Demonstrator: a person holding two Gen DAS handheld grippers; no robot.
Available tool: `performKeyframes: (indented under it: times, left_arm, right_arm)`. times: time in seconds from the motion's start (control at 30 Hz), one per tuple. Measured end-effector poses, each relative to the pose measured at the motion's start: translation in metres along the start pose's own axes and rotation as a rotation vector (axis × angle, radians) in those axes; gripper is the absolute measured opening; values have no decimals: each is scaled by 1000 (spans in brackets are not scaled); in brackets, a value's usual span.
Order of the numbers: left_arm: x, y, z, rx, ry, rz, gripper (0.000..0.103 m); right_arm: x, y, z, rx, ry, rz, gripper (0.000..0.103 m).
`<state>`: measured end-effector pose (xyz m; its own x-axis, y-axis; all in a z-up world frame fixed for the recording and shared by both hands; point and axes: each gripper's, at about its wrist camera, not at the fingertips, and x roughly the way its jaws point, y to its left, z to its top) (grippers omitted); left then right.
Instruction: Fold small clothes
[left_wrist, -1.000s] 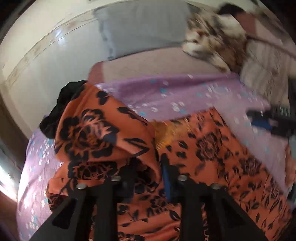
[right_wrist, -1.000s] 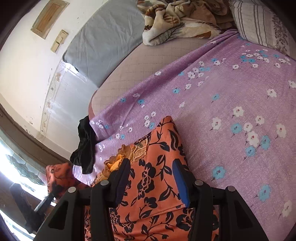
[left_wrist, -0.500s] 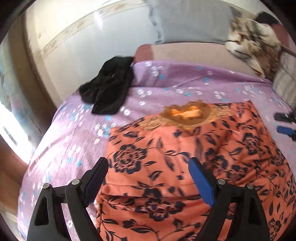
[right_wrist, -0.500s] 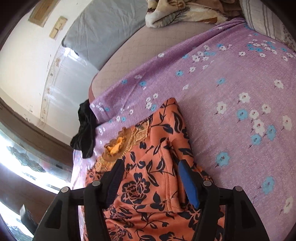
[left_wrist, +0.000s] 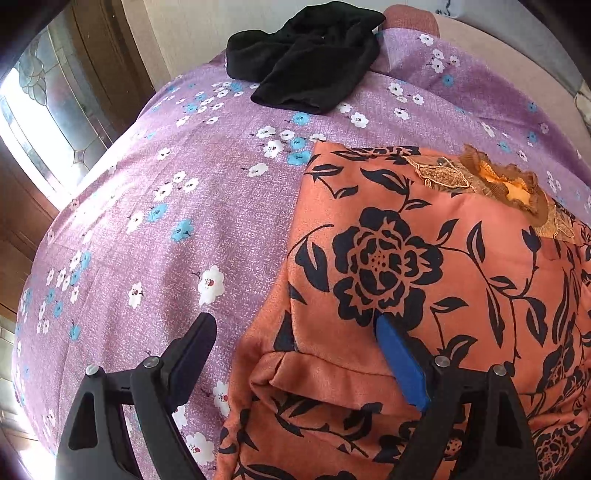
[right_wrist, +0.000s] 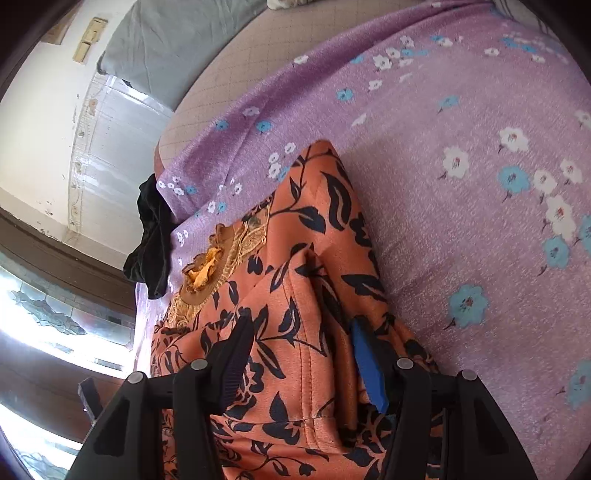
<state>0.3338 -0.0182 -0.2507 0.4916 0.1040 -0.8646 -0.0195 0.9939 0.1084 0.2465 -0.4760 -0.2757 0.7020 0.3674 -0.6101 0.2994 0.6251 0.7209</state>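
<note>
An orange garment with black flowers (left_wrist: 424, 266) lies on the purple flowered bedsheet (left_wrist: 147, 206), its gold embroidered neckline (left_wrist: 506, 181) at the far side. Its left sleeve is folded in over the body. My left gripper (left_wrist: 295, 332) is open over that folded left edge, holding nothing. In the right wrist view the same garment (right_wrist: 295, 295) has its right sleeve folded in. My right gripper (right_wrist: 301, 334) is open astride that raised fold, and I see no grip on the cloth.
A black garment (left_wrist: 306, 62) lies bunched at the far left corner of the bed, also in the right wrist view (right_wrist: 151, 236). A grey pillow (right_wrist: 166, 40) leans on the wall. A stained-glass window (left_wrist: 44, 103) stands left of the bed.
My left gripper let go of the sleeve it had lifted, opened wide and drew back to the left edge. My right gripper opened a little wider and moved closer over the right fold.
</note>
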Motion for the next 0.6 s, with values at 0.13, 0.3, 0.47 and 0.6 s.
performKeyframes:
  times: [0.13,0.3,0.47,0.6]
  left_arm:
    - [-3,-1,0,7,-6,10,88]
    - [-8,3,1,-4,-22,25,88]
    - [-12,4,3,-22,-56,70,88]
    - [-9,-13,-1,48,-65,108,88]
  right_arm:
    - [5,11,-5,-3,28,59,24]
    - [-7,48,-16,-142,-54,-61,7]
    - [-54,65,-5,-233,-299,-88,7]
    - [-13,27,10,-180,-163,-254,11]
